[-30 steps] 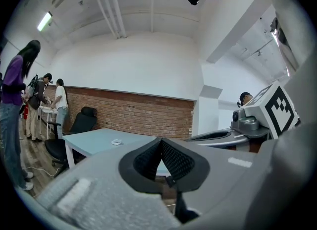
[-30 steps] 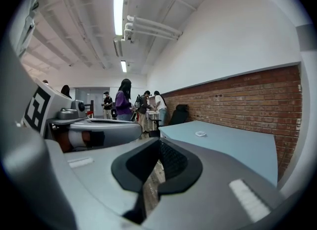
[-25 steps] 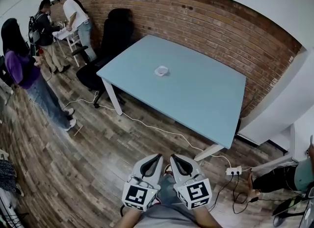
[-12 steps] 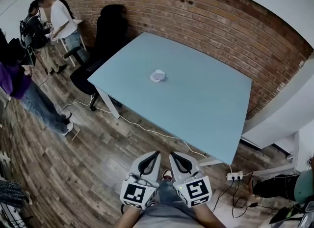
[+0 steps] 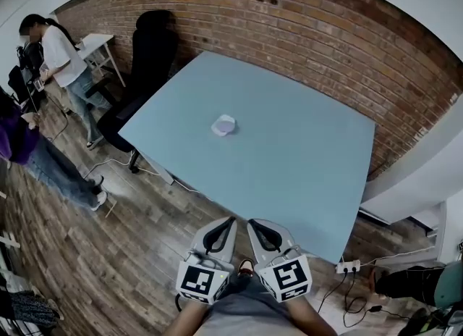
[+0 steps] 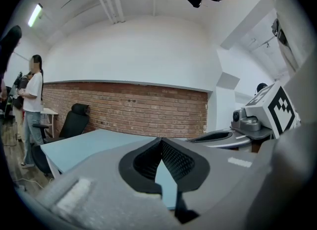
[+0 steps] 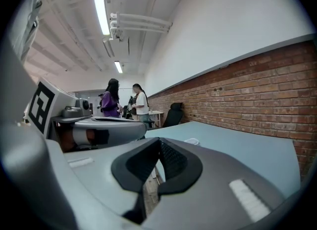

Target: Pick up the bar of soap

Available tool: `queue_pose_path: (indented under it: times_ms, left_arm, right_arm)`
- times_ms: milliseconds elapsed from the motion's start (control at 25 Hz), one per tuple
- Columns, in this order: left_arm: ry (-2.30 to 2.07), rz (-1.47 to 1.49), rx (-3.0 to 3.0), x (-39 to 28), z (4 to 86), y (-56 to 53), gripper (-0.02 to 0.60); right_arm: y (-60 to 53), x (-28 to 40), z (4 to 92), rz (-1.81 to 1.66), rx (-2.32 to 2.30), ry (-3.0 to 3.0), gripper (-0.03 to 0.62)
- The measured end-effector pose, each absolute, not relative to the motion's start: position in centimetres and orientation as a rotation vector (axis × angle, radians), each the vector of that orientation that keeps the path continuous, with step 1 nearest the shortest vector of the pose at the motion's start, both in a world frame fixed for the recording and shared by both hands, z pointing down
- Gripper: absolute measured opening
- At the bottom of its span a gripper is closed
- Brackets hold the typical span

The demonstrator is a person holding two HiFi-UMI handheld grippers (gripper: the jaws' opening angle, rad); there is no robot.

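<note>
Soap bar [image 5: 223, 125] lay well ahead of the left gripper [image 5: 227, 221] and right gripper [image 5: 253, 223], both pinched fully closed and empty, side by side just short of the near edge of the blue table [image 5: 304, 175], out mid-table with bare top all round, brick wall [image 5: 325, 45] beyond.

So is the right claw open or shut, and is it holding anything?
Shut and empty: the right claw has its tips together, nothing between them. The soap lies on the table, well ahead.
</note>
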State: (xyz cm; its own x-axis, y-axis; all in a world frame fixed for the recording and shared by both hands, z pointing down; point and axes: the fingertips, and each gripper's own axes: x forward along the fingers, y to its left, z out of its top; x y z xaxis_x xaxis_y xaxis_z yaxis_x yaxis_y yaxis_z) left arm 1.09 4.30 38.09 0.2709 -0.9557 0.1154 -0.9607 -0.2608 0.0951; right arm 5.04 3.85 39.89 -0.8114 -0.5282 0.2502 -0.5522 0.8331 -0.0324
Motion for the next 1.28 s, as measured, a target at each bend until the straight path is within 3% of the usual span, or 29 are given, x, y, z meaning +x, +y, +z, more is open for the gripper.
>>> queue_pose_path:
  times_ms: [560,1280]
  left_arm:
    - [-1.786,0.057,2.371,-3.2,39.2,-4.5,0.005]
    - [-1.582,0.183,2.422,-16.6,45.3,-23.3,0.005]
  right_arm:
    - [-4.1,0.8,41.6,0.188,0.812,-2.756,0.003]
    - [-20.9,-11.4,47.4,0.321,0.944,-2.585,0.004]
